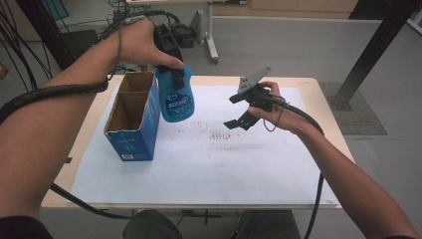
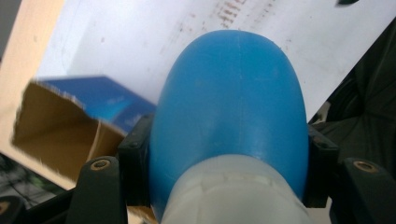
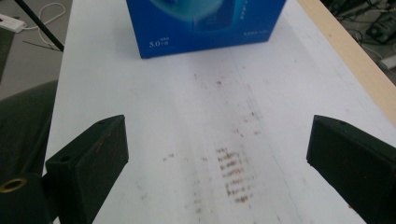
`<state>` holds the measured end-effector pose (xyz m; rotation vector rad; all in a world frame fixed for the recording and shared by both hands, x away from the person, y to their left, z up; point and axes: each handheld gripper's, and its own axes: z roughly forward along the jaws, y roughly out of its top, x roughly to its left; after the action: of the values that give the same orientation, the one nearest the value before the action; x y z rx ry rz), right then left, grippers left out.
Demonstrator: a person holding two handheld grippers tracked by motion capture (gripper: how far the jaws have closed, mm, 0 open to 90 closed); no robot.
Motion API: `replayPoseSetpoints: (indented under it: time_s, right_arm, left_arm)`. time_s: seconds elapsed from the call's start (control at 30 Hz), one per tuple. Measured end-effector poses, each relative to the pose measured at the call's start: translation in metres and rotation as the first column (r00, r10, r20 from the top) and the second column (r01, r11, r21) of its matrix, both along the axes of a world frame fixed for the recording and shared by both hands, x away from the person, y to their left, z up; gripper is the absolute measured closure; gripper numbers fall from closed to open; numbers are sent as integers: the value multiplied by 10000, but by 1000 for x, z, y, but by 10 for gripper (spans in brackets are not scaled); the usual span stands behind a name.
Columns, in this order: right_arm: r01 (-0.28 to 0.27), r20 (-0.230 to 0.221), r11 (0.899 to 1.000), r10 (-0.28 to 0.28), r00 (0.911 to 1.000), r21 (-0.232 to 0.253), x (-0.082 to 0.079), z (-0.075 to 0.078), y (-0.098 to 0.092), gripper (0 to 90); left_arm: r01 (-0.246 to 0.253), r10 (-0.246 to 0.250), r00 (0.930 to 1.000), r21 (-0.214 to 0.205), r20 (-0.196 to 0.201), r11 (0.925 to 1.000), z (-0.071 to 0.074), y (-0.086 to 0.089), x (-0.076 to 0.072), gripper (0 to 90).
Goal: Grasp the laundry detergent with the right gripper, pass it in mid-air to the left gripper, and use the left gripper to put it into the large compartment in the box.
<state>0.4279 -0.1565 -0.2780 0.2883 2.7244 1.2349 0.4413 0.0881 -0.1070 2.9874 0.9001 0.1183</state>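
White-sheeted table (image 1: 199, 174): blue bottle (image 1: 177, 99) clamped in left gripper (image 1: 174, 74) (w/ box (image 1: 134, 119) beside).

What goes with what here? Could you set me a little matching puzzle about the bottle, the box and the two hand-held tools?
Things:
1. blue bottle
2. blue box
3. left tool
4. right tool

States:
A. jaws wide apart, nothing between them
B. stands on the white sheet, top open
C. hangs in the air beside the box
D. clamped near the bottle's top

Pairs: 1-C, 2-B, 3-D, 4-A
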Motion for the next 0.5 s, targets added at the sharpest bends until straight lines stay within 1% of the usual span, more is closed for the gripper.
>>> replayPoseSetpoints:
  time_s: [0.1,0.17,0.2,0.3,0.37,0.5]
  right_arm:
    - [207,-185,9995,-212,9996,-248,-1,1,-15,55]
    - [342,-222,9981,-354,9991,-508,-2,1,-26,55]
    - [372,-266,9977,-388,9989,-570,-3,1,-29,55]
    - [499,-380,9961,-528,9979,-723,-4,2,-40,55]
    - [509,-448,9952,-548,9975,-837,-5,3,-46,55]
    - [534,-507,9914,-598,9969,-1197,-7,7,-57,58]
  left_arm:
    - [-504,503,9987,51,99,9987,11,11,1,371]
    - [-878,876,9960,106,191,9961,19,19,2,371]
    - [-1115,1112,9935,92,257,9937,22,23,2,371]
    - [-1882,1876,9813,93,438,9821,33,34,2,371]
    - [-2429,2423,9691,87,463,9700,41,42,3,371]
    - [-3144,3138,9485,57,438,9493,52,56,5,371]
